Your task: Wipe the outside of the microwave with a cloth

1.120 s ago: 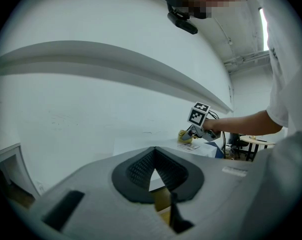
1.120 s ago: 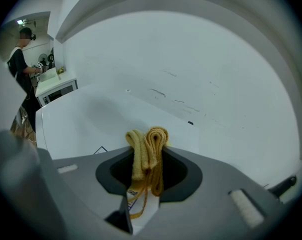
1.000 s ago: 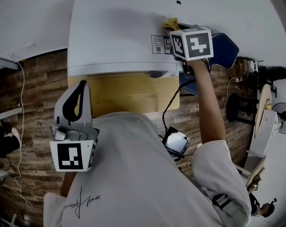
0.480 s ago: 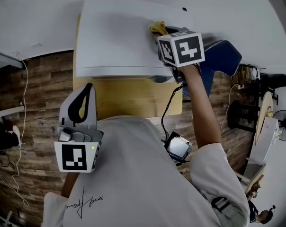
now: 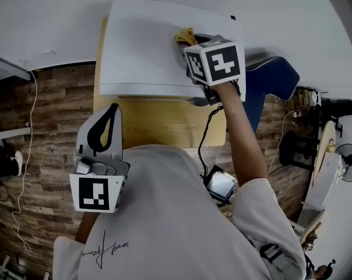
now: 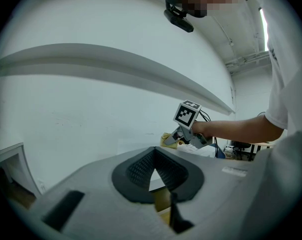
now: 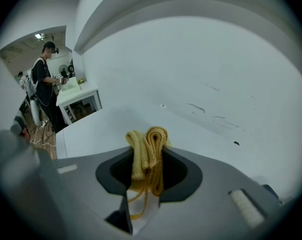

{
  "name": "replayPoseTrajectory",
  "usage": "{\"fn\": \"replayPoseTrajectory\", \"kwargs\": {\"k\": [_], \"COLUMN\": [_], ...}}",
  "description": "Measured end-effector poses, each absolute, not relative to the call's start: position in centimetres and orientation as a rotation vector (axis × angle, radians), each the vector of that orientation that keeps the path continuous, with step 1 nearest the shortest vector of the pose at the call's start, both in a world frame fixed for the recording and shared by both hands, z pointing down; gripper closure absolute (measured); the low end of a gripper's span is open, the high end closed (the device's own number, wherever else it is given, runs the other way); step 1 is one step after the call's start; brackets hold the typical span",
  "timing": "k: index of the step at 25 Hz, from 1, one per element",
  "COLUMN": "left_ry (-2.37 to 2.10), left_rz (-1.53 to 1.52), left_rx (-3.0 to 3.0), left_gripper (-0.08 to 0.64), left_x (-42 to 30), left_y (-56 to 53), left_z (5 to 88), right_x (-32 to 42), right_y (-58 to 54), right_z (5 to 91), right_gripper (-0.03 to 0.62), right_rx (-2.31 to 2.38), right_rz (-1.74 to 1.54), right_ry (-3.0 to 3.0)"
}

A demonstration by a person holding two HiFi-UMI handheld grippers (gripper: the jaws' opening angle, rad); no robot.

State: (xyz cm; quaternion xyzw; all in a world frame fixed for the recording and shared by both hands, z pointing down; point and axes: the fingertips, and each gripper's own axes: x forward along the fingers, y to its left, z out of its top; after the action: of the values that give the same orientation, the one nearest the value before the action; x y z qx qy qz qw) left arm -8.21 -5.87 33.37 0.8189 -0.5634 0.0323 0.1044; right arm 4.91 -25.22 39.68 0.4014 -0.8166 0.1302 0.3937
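While yellow cloth [image 7: 147, 151] touches microwave [image 5: 141, 45] top, right tool [image 7: 146, 176] clamped on cloth, left tool [image 6: 155, 173] pressed together

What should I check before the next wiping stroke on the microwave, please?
1. Cloth clamped in the right gripper: ok.
2. Cloth lies on the microwave top: ok, as far as the head view shows.
3. Nothing else on the top in the cloth's path: ok.
4. Left gripper shut, empty, away from the microwave: ok.
5. Cable hangs behind the right gripper, not near the cloth: ok.
6. Which faces are already wiped: cannot tell.
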Motion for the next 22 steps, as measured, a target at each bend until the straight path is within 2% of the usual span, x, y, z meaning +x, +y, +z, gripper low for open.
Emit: {"fn": "replayPoseTrajectory", "kwargs": {"k": [22], "left_ry": [-1.677], "left_rz": [0.094], "left_rx": [2.375], "left_gripper": [0.569], "left_x": [-9.2], "left_y": [-5.7], "left_z": [33.9], "right_x": [-5.8], "right_y": [-24.4], "right_z": [39.8], "right_gripper": [0.474], "right_rx": [0.851], "right_rz": [0.332], "right_ry": [-2.199]}}
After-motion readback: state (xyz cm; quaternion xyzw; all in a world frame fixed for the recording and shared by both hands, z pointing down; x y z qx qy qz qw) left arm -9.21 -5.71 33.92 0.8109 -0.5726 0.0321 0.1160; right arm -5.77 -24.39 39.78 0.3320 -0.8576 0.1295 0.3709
